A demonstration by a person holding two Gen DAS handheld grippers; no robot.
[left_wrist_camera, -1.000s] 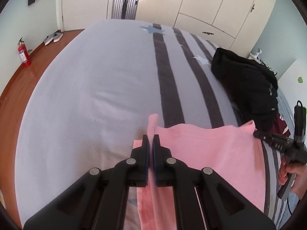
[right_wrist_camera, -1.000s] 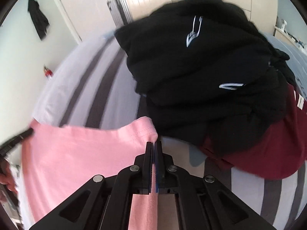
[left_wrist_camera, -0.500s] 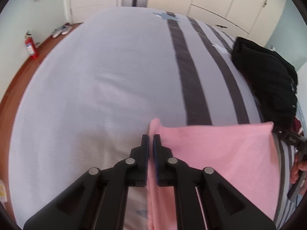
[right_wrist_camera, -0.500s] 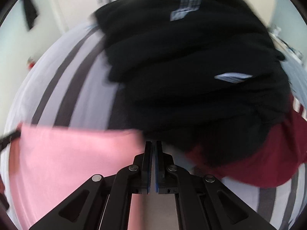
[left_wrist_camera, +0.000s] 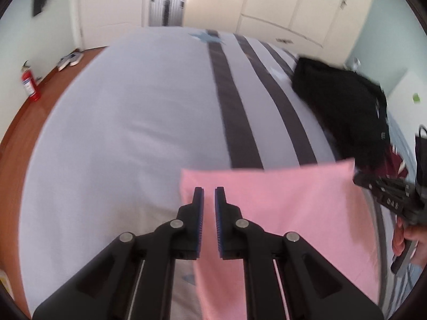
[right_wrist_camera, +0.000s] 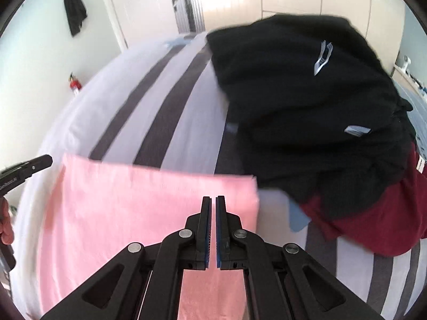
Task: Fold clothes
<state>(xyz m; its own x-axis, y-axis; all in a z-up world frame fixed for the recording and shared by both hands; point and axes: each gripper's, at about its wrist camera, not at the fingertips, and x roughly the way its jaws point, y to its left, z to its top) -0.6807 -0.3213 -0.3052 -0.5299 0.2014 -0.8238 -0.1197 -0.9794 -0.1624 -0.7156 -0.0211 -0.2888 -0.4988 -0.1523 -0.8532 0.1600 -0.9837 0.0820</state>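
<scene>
A pink garment (left_wrist_camera: 280, 200) lies flat on the striped bed (left_wrist_camera: 133, 120) with a straight far edge. My left gripper (left_wrist_camera: 209, 190) hovers over its left corner, jaws all but shut with a thin gap and no cloth pinched. In the right wrist view the same pink garment (right_wrist_camera: 133, 200) spreads to the left. My right gripper (right_wrist_camera: 213, 198) is above its right corner, shut with nothing visibly held. The right gripper (left_wrist_camera: 357, 180) also shows at the cloth's far right corner, with a hand (left_wrist_camera: 411, 242) behind it. The left gripper (right_wrist_camera: 48, 160) pokes in at the left edge.
A pile of black clothes (right_wrist_camera: 307, 106) sits just right of the pink garment, on top of a maroon garment (right_wrist_camera: 373, 226). Left of the bed is wooden floor with a fire extinguisher (left_wrist_camera: 29, 85) and shoes (left_wrist_camera: 69, 60). A suitcase (left_wrist_camera: 166, 8) and wardrobes (left_wrist_camera: 293, 0) stand behind.
The pink garment's corners were pinched and raised in both grippers. Now the cloth lies flat and smooth, out of both grips, and the left jaws have parted slightly.
</scene>
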